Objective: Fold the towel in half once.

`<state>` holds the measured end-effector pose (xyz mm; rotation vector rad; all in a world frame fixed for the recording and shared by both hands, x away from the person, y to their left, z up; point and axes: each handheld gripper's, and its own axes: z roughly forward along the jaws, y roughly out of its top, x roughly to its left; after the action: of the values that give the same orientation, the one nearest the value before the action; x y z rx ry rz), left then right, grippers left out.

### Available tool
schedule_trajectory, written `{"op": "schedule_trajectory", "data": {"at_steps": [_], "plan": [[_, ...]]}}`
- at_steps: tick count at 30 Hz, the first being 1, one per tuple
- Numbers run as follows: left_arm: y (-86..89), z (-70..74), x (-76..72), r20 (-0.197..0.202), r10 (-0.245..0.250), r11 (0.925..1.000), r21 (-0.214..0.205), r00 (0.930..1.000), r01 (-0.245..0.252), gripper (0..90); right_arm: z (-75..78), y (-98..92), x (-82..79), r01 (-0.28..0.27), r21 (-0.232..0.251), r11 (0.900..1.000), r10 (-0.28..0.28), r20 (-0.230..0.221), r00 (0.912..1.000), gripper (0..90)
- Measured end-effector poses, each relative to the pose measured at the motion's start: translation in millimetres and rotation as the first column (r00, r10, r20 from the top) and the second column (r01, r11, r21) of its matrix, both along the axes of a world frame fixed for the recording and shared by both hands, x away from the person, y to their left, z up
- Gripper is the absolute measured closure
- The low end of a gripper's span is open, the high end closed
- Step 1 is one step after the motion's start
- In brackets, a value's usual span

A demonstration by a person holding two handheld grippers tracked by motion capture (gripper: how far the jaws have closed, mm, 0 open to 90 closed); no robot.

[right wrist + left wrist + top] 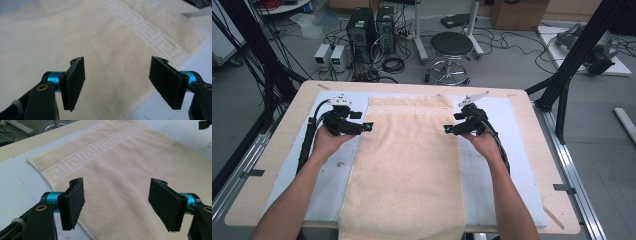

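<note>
Two grippers hover at the long edges of the cream towel, which lies flat along the middle of the worktop and seems to hang over its near edge. Your left gripper and right gripper have their jaws apart, grasping nothing.

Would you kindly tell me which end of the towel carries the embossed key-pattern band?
The far end of the towel, between the left gripper and right gripper; the near end, hanging over the table edge, is plain.
</note>
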<state>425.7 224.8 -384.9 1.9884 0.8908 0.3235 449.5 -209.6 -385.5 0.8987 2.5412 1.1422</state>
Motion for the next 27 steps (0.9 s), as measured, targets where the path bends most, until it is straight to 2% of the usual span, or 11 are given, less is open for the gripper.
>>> {"op": "schedule_trajectory", "data": {"at_steps": [2,5,8,12,16,17,19,21,24,27], "plan": [[0.5,-10.8,6.5,-0.030,0.006,1.0000,0.007,0.9995,-0.006,31.8,-7.6,0.3,5.3,0.015,0.003,0.9999,-0.015,-0.012,0.9998,28.5],[-0.4,-25.2,12.5,-0.040,0.032,0.9989,0.036,0.9987,-0.031,33.0,-17.5,1.2,11.2,0.039,-0.023,0.9990,-0.039,-0.016,0.9991,28.7],[-1.1,-36.8,19.5,-0.049,0.055,0.9955,0.080,0.9973,-0.051,33.1,-27.9,2.0,16.3,0.056,-0.053,0.9970,-0.059,-0.053,0.9969,29.0],[-3.5,-45.2,24.5,-0.041,0.081,0.9939,0.079,0.9959,-0.077,34.2,-35.1,3.7,19.4,0.076,-0.089,0.9931,-0.080,-0.041,0.9959,32.3],[-6.6,-52.8,27.4,-0.073,0.095,0.9924,0.085,0.9928,-0.089,36.3,-40.3,5.9,21.5,0.098,-0.125,0.9873,-0.103,-0.035,0.9941,33.7],[-7.3,-54.5,27.5,-0.083,0.095,0.9920,0.091,0.9919,-0.088,37.7,-42.3,6.8,21.9,0.094,-0.128,0.9873,-0.101,-0.044,0.9939,35.7],[-9.5,-55.9,26.7,-0.072,0.107,0.9898,0.102,0.9917,-0.099,40.6,-46.1,10.4,21.9,0.087,-0.149,0.9850,-0.096,-0.053,0.9940,38.7],[-12.0,-54.4,24.7,-0.057,0.117,0.9832,0.147,0.9914,-0.108,45.6,-47.1,12.6,20.7,0.091,-0.143,0.9855,-0.098,-0.045,0.9941,42.3],[-16.7,-53.5,21.4,-0.042,0.129,0.9767,0.178,0.9908,-0.119,55.8,-45.2,14.9,19.2,0.073,-0.144,0.9868,-0.082,-0.060,0.9948,54.6],[-17.2,-52.6,21.2,-0.063,0.149,0.9781,0.156,0.9869,-0.137,66.8,-44.2,17.2,17.5,0.078,-0.134,0.9879,-0.088,-0.072,0.9935,65.6]]}}
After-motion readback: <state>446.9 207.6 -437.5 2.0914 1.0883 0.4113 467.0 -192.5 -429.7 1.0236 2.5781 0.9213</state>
